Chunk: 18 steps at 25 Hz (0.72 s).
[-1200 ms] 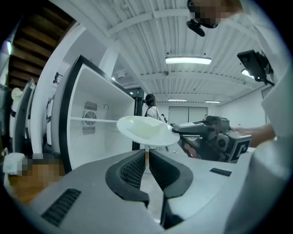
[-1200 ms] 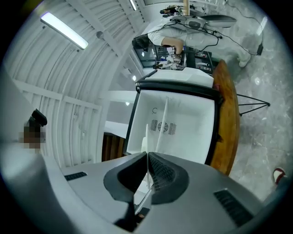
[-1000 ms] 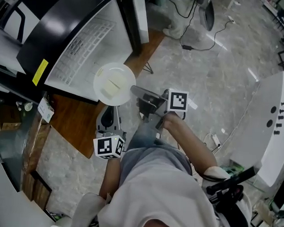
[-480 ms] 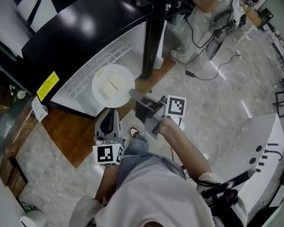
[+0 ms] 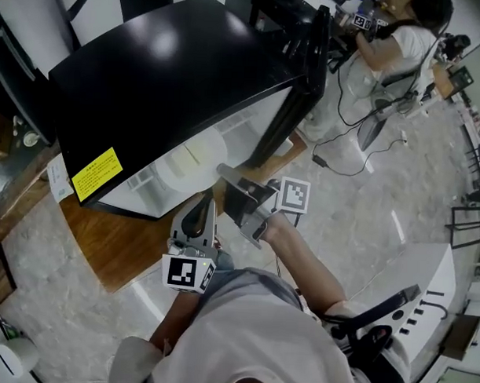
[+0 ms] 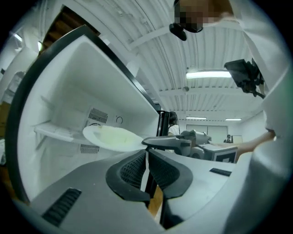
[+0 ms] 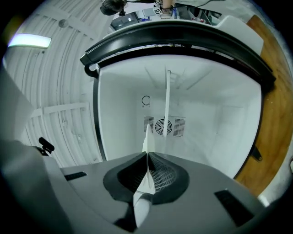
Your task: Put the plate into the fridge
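The left gripper's [image 5: 197, 215] ribbed dark pads are pressed together, with nothing between them. The round, smooth white plate [image 5: 186, 168] is clamped by its rim in the right gripper [image 5: 225, 175] and held just inside the glossy black fridge's [image 5: 173, 67] white cavity.

The round white plate [image 5: 187, 163] is level and face up, with a pale yellowish patch in its well. Its near rim is clamped between the jaws of the right gripper [image 5: 225, 173]. It reaches partly into the open, white-lined mouth of the black-topped fridge [image 5: 174, 59].
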### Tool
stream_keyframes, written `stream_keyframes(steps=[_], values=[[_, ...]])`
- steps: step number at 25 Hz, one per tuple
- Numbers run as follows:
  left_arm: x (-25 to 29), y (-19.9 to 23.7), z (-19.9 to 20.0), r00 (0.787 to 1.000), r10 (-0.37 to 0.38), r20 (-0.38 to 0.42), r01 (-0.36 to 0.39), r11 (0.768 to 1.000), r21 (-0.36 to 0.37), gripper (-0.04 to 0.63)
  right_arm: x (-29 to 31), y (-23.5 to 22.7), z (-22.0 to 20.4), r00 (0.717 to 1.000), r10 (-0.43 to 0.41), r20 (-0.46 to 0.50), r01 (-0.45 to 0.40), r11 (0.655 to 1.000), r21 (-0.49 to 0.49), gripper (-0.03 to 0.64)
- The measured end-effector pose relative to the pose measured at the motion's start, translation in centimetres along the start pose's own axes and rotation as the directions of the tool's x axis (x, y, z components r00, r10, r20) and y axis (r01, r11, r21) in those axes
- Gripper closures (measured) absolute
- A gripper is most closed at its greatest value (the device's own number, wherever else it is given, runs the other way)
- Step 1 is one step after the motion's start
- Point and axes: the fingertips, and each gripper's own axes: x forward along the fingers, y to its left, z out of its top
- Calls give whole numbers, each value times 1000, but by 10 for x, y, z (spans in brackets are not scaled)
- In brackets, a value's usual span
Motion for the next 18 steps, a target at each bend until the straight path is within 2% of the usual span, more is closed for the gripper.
stream_keyframes(steps=[4, 12, 18], values=[[13, 3, 11, 999, -3, 50, 1, 999, 41, 561, 12, -4, 6, 1000, -7, 7, 7, 999, 42, 594], [15, 28, 24, 995, 68, 68, -76, 990, 122, 563, 23, -13, 5, 999, -36, 5, 35, 992, 125, 594], [18, 29, 19, 996, 80, 48, -84, 994, 76, 563, 27, -18, 6, 999, -49, -7, 49, 987, 155, 594]])
